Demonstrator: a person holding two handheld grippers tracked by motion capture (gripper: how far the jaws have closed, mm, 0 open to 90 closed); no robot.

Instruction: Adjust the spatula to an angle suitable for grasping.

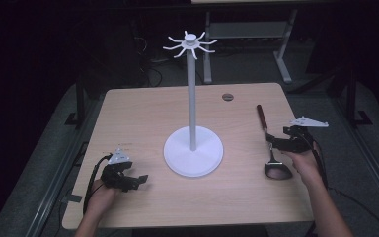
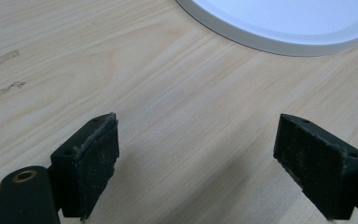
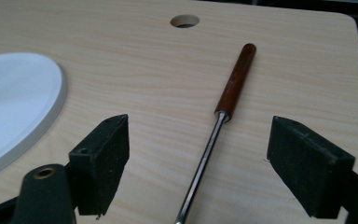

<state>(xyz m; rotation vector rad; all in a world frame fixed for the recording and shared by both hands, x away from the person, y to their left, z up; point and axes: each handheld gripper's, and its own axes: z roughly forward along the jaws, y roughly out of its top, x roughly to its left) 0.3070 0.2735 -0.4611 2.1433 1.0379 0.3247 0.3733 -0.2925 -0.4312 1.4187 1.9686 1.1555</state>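
- Wooden-handled ladle [image 3: 216, 126] lay on the table [image 1: 143, 106] between our right gripper [image 3: 198, 168]'s spread, empty jaws, shaft running straight ahead of them.
- Its long axis ran front to back: handle pointing away towards the far edge, bowl [image 1: 278, 170] nearest us.
- Our left gripper [image 1: 131, 180], jaws also released, sat well apart, beyond the white stand [image 1: 193, 148].

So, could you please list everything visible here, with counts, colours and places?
ladle: one, metal with reddish-brown wooden handle, lying on the table's right side, between the right gripper's open jaws.
hook stand: one, white, round base at table centre, hooks on top.
table: one, light wood, hole near far edge.
left gripper: one, black, open, near left.
right gripper: one, black, open, over the ladle.
hands: two, holding the grippers.
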